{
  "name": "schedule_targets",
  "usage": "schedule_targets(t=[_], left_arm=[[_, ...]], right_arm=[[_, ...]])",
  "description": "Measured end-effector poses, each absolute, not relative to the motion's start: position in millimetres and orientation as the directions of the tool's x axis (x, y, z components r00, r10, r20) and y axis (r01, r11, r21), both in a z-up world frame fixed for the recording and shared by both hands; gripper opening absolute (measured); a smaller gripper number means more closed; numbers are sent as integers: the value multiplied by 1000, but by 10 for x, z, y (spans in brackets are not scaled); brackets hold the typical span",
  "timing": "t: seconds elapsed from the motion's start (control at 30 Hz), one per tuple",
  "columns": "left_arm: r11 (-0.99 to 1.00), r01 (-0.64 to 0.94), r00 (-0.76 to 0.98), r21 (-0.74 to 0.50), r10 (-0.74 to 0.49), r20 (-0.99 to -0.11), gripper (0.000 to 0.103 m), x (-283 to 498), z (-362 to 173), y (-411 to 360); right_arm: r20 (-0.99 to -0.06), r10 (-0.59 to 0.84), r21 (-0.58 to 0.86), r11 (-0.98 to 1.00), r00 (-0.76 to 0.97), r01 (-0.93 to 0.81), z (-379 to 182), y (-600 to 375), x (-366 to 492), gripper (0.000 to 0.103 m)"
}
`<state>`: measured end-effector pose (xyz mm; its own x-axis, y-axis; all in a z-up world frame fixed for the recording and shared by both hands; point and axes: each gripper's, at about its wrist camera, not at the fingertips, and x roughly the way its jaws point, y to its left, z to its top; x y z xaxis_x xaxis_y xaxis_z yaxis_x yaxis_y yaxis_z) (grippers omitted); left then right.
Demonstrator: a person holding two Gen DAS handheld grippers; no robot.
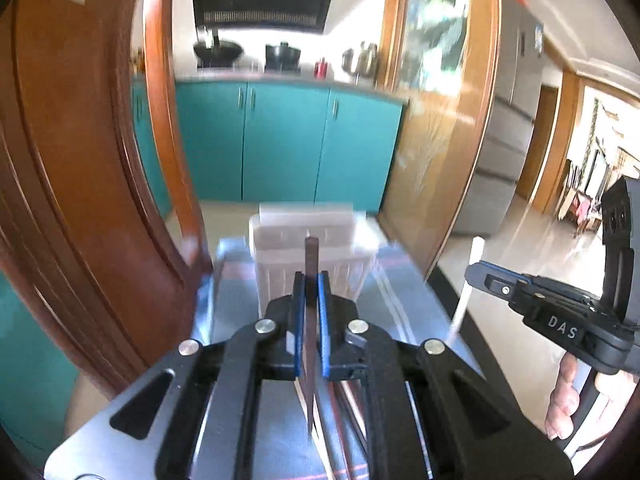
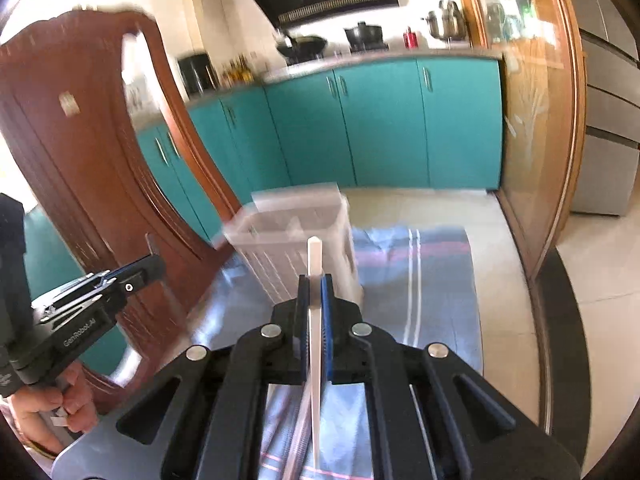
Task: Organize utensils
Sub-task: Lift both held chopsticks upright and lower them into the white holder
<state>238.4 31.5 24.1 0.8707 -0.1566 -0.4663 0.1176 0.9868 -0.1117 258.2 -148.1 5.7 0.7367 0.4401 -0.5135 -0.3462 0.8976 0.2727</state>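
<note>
Chopsticks sit clamped in both tools above a table covered with a blue striped cloth [image 1: 236, 280]. The left tool [image 1: 311, 280] has its blue pads pressed flat against a dark brown chopstick [image 1: 311, 256], which stands nearly upright between them, its blunt end rising past the fingertips and its tapered end hanging below. The right tool [image 2: 316, 284] grips a white chopstick [image 2: 315, 256] the same way, blunt end up. Just beyond both tools, at the far end of the cloth, stands a clear plastic basket [image 1: 280, 240] with slotted walls and an inner divider; both sticks are held short of it, not inside. From the left camera the right tool appears to the right of the basket, side on, the white stick crossing its jaws, a person's hand [image 1: 564, 396] wrapped around its handle. Under the left tool, more sticks [image 1: 344, 408] lie on the cloth. Behind the basket, teal cabinets [image 2: 380, 120] line a kitchen, and a reddish wooden chair back [image 2: 92, 152] stands to its left.
</note>
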Motion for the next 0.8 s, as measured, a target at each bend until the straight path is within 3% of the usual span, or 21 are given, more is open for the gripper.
schedule_targets(t=[0.2, 0.33, 0.5, 0.8], left_arm=[[986, 124, 944, -113, -152, -294, 7, 2439, 1162, 448], [995, 67, 973, -78, -83, -218, 7, 2702, 1421, 455], [994, 17, 960, -104, -46, -277, 7, 3085, 1259, 543], [993, -27, 974, -114, 0, -227, 7, 3177, 1388, 589]], right_arm=[[-297, 464, 313, 873, 835, -374, 990, -1572, 2613, 7], [-172, 397, 284, 896, 901, -341, 1284, -1543, 2787, 7], [-203, 304, 214, 941, 931, -261, 1056, -1383, 3165, 7], [-245, 305, 229, 940, 920, -251, 828, -1366, 3355, 7]])
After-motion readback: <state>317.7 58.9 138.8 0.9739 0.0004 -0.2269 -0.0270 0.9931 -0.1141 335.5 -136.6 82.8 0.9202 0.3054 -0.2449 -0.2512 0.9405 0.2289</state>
